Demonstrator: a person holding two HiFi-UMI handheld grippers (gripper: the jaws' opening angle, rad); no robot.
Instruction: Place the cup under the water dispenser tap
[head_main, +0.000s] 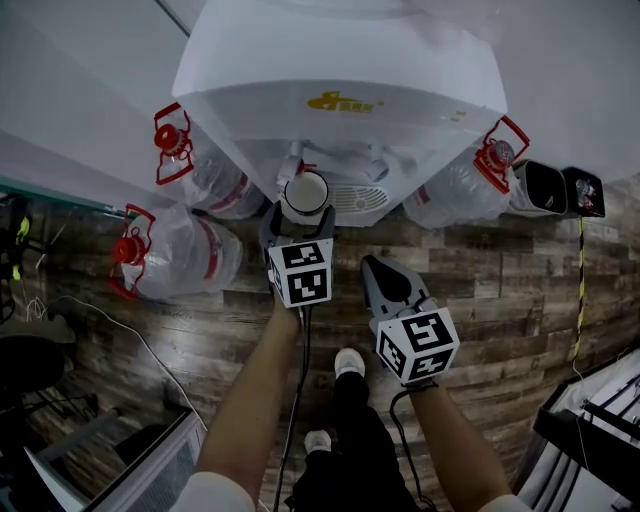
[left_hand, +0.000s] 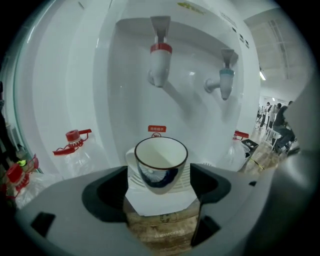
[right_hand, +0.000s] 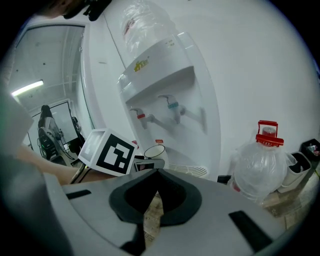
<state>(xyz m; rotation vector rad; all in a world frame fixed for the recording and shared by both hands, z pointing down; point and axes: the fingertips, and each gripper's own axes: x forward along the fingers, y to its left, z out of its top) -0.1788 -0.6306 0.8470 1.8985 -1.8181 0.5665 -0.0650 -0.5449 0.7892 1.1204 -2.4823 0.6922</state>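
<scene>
- Wood-plank floor (head_main: 500, 290) carries a white water dispenser (head_main: 340, 90), with clear red-capped jugs (head_main: 190, 250) standing at both its sides.
- On the dispenser's drip tray (head_main: 365, 198), at its left end, stands the cup (head_main: 305, 193), upright.
- Left claw (head_main: 298, 218) is spread, a jaw at each side of the cup with slim gaps.
- Right claw (head_main: 375, 265) is pressed together on nothing, back from the tray.
- Only the left claw's view shows the cup's (left_hand: 161, 165) empty white inside, with the red tap (left_hand: 160, 60) above it.

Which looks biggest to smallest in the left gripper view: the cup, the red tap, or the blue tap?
1. cup: looks largest, but it is also nearest the camera.
2. red tap.
3. blue tap: looks slightly smaller, but it sits farther toward the view's edge, so the two taps may really match.
</scene>
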